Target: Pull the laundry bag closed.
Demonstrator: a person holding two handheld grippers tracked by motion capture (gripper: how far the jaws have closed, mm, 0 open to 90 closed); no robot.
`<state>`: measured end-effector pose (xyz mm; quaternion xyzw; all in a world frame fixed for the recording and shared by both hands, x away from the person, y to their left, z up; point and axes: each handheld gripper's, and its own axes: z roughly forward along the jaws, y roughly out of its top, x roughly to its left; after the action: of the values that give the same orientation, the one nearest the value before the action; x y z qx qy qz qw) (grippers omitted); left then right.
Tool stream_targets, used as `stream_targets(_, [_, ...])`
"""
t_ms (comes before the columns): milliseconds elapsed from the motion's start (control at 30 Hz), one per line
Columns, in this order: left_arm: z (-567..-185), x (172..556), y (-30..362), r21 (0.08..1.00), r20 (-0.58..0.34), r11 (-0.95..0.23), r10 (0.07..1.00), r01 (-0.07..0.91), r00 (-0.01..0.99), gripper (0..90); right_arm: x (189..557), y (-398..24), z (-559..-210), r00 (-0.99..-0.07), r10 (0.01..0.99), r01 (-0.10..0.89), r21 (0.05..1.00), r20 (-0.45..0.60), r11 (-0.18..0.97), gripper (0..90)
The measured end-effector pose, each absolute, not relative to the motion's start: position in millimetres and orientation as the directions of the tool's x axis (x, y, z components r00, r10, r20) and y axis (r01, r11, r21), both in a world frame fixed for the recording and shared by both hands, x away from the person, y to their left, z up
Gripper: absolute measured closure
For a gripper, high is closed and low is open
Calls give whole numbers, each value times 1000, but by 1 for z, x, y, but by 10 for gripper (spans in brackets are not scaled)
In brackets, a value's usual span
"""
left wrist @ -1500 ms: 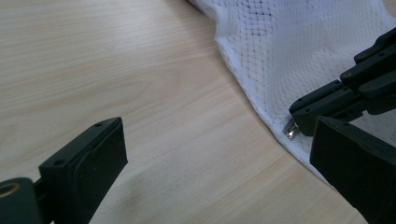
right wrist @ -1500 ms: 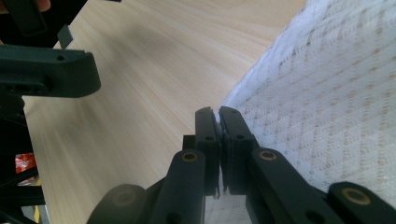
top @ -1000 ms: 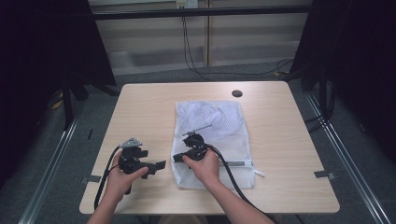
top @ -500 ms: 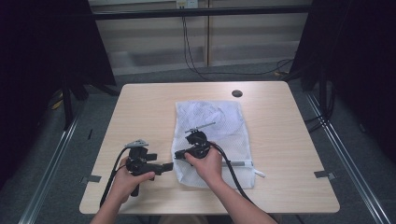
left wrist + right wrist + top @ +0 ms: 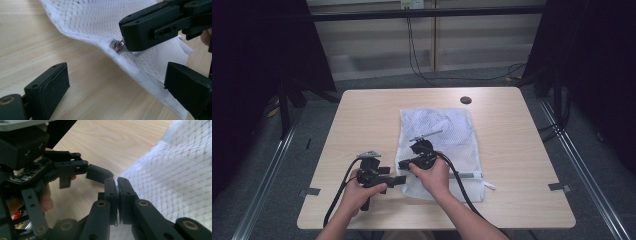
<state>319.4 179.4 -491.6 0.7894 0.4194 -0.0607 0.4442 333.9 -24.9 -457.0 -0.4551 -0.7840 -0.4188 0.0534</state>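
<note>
One mesh bag [image 5: 439, 145]; left tongs [image 5: 120, 92] apart, closing; right tongs [image 5: 117, 195] clamped on zipper pull [image 5: 118, 45]

I am working in what is looking like a lab or recording studio rather than a home. I am sitting at a bare light-wood table [image 5: 362, 115] with a round cable grommet [image 5: 466, 100] set into its far edge. Black curtains [image 5: 257, 60] are hanging on both sides, metal rails [image 5: 267, 175] are running along the grey carpeted floor [image 5: 592, 200], tape marks [image 5: 309, 192] are sticking to the table's edges, and cables [image 5: 412, 45] are dropping down the pale back wall from a socket.
</note>
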Motion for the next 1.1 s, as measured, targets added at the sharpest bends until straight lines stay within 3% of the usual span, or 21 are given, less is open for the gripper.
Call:
stream_targets(533, [-497,322,170,665,-473,-255,583,702,661,314,332,-24,-454,-579,665,757,614,472,224,866])
stream_targets(733, [-498,324,171,660,-503,-231,571,715,649,362,332,-24,-454,-579,662,757,614,476,221,866])
stream_targets(833, [-498,325,171,646,-527,-234,553,727,646,443,332,-24,-453,-578,661,759,612,479,219,866])
stream_targets(867, [-498,326,171,646,-528,-232,552,727,645,512,332,-24,-453,-578,661,758,615,479,218,866])
stream_targets(1000, [-498,327,171,632,-547,-227,545,741,635,572,332,-24,-452,-580,659,756,617,478,218,866])
stream_targets(1100, [-498,326,170,622,-560,-228,540,749,629,708,332,-24,-452,-578,660,757,616,480,216,866])
